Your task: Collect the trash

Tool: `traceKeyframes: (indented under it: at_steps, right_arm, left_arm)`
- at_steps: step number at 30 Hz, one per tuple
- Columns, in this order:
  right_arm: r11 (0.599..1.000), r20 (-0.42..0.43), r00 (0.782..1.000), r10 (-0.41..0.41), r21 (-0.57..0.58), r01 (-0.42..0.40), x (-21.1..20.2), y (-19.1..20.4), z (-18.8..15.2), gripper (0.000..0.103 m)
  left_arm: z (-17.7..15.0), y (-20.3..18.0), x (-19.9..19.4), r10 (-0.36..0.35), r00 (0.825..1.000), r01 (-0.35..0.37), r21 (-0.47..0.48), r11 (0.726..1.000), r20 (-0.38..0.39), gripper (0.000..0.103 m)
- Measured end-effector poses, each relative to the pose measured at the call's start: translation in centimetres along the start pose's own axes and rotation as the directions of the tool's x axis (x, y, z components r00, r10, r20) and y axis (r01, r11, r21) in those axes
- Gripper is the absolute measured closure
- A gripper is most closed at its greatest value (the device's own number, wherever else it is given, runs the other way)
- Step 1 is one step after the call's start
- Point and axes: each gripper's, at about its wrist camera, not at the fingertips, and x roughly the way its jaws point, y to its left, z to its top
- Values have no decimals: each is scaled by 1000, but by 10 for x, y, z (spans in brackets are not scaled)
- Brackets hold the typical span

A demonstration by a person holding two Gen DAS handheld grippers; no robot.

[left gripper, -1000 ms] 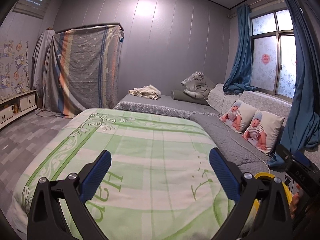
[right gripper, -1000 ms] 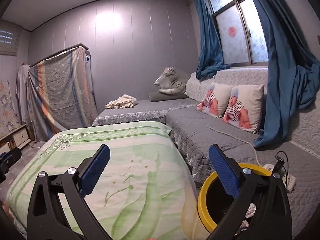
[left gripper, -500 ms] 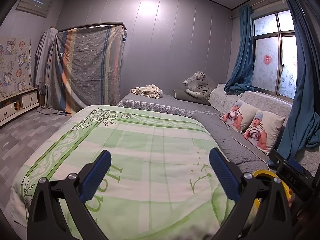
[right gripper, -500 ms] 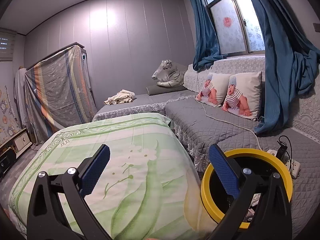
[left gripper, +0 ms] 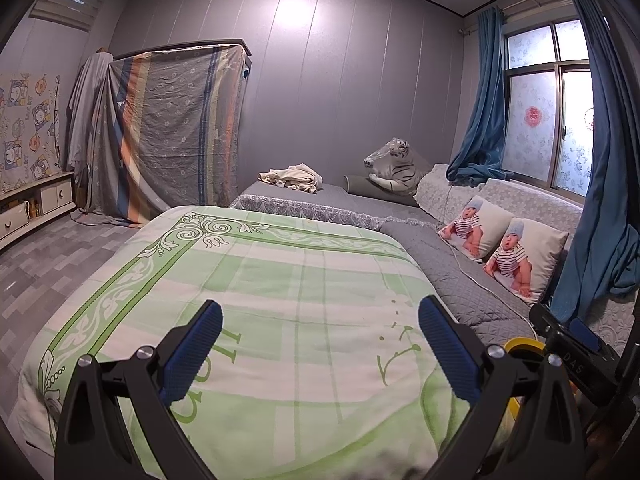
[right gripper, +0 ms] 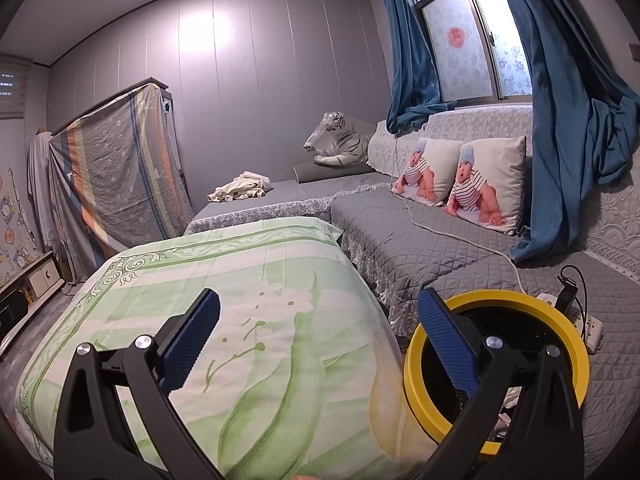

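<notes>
Yellow-rimmed bin (right gripper: 496, 364) upright, mouth upward, beside green quilt (right gripper: 248, 320); left claw (left gripper: 320, 350), right claw (right gripper: 320, 344) both spread, empty

Yellow-rimmed black bin (right gripper: 576, 344), green-and-white floral quilt (left gripper: 280, 280), blue curtains (right gripper: 568, 120)

Dim, cool cast. Ceiling-light glare on the grey panelled wall (left gripper: 296, 20); daylight through the frosted patterned window (right gripper: 460, 40). Strong fisheye bending, black vignette at corners. Focus sharp, no motion blur.
</notes>
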Motion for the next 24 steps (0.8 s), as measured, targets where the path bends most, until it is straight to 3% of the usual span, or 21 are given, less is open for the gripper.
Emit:
traceKeyframes:
  at_steps: [24]
  right_arm:
    - [1000,-16,1000,8,2,-8,3,1,-5,8]
  left_arm:
    - [-1,-1,1,-24,999,24,-5,1000,-21,8]
